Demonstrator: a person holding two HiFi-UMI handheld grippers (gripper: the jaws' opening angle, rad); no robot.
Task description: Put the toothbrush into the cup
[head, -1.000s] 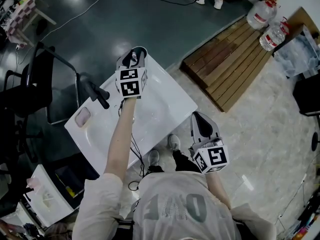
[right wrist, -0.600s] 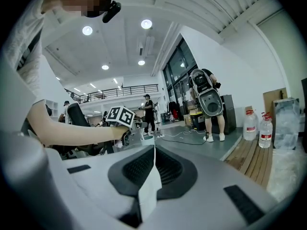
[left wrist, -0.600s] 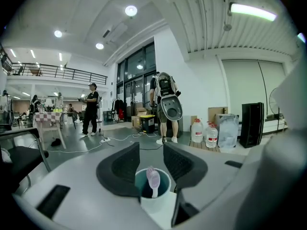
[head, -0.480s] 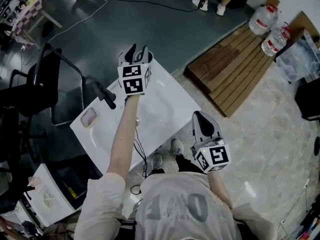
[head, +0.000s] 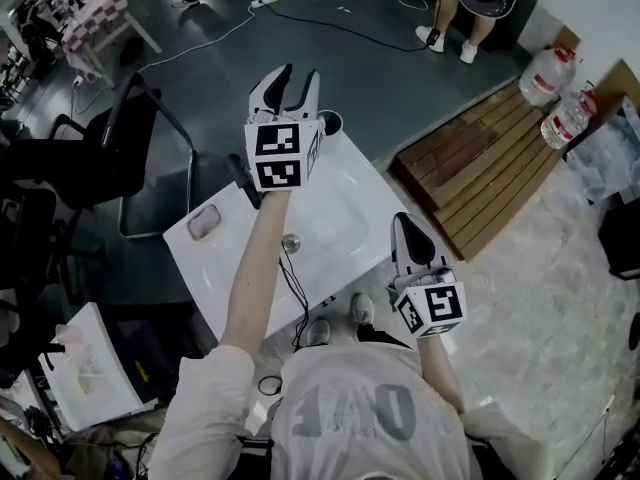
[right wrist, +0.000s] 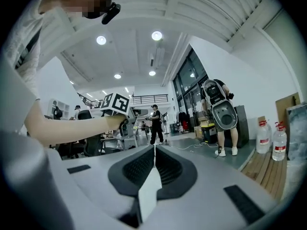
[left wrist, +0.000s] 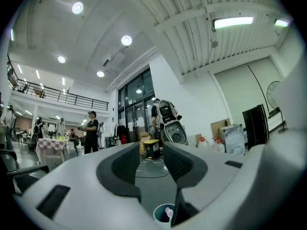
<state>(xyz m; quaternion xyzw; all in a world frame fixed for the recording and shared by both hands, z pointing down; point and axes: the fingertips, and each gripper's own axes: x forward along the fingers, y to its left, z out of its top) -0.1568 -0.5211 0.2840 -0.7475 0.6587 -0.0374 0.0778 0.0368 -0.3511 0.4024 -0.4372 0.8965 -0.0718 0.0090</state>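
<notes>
Toothbrush (left wrist: 168, 212) sits in cup (left wrist: 157, 215) at sink (head: 340, 208) corner, near faucet (head: 243, 180); left gripper (head: 299, 74) gapes empty, right gripper (head: 405, 224) clenched empty.

Toothbrush (left wrist: 169, 212) in cup (head: 331, 122) (far corner of sink (head: 340, 204)), 2 bottles (head: 549, 72) well right of sink

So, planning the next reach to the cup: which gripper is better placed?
Likely left. The left gripper is open just above the cup; the right gripper is shut, back near the person's body.
</notes>
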